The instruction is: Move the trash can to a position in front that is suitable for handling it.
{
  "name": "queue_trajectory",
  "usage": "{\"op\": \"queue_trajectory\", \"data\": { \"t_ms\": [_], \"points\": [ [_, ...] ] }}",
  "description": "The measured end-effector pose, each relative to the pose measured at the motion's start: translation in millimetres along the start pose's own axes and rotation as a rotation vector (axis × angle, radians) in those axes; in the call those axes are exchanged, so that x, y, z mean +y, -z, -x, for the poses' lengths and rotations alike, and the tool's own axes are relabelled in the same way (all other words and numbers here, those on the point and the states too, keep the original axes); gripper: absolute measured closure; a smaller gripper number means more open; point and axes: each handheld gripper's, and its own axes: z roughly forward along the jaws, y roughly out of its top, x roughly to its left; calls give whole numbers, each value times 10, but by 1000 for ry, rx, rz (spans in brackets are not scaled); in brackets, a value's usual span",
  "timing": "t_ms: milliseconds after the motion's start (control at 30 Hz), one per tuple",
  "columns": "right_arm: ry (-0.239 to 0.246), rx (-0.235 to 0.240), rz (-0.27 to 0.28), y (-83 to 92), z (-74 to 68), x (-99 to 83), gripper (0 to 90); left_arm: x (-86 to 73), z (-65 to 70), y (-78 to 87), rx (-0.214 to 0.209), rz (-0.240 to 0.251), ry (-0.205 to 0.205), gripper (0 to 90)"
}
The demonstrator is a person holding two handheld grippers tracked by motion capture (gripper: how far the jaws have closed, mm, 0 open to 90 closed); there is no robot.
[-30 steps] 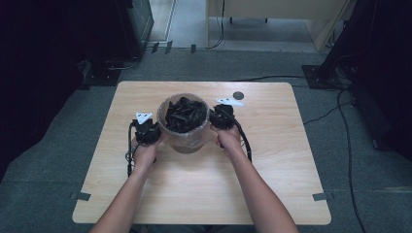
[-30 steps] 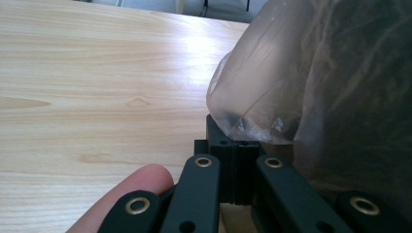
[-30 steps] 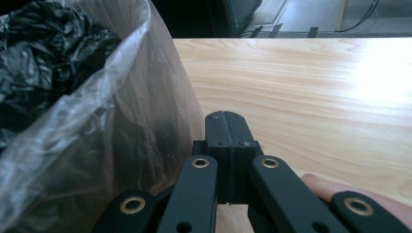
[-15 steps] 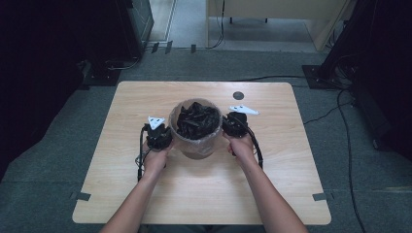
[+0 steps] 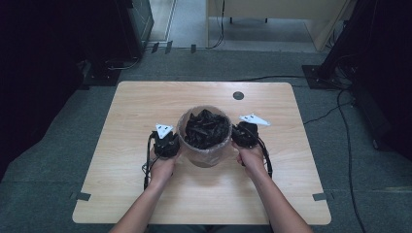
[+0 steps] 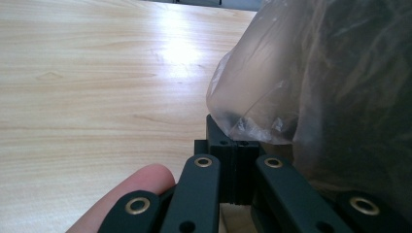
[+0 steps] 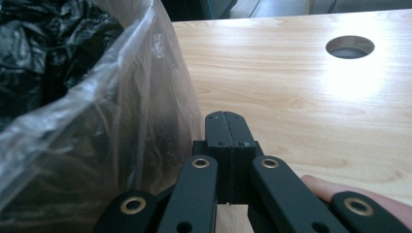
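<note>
Pale wood-grain counter (image 5: 121, 145) at frame centre, round cable hole (image 5: 238, 95) near its upper edge, grey carpet (image 5: 58, 160) around. Centred: plastic-lined bucket (image 5: 204, 137) of black scraps. Left hand-held gripper (image 5: 167, 144) and right hand-held gripper (image 5: 244, 134) flanking the bucket, jaws together, clamping nothing.

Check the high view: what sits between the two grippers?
In the high view, a bin lined with a clear bag, holding crumpled black plastic, sits between the left gripper and right gripper.

a light wooden table (image 5: 145, 111) with a round cable hole (image 5: 238, 95) stands on grey carpet floor (image 5: 58, 160). black cables (image 5: 350, 145) lie at the right, dark equipment (image 5: 48, 48) at the left.
</note>
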Motion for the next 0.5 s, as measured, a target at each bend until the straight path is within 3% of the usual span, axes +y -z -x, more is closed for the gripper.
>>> {"op": "queue_trajectory", "data": {
  "t_ms": [500],
  "points": [
    [56,-21,5,454,-148,-311,900,-275,141,359,-47,5,-8,900]
  ]
}}
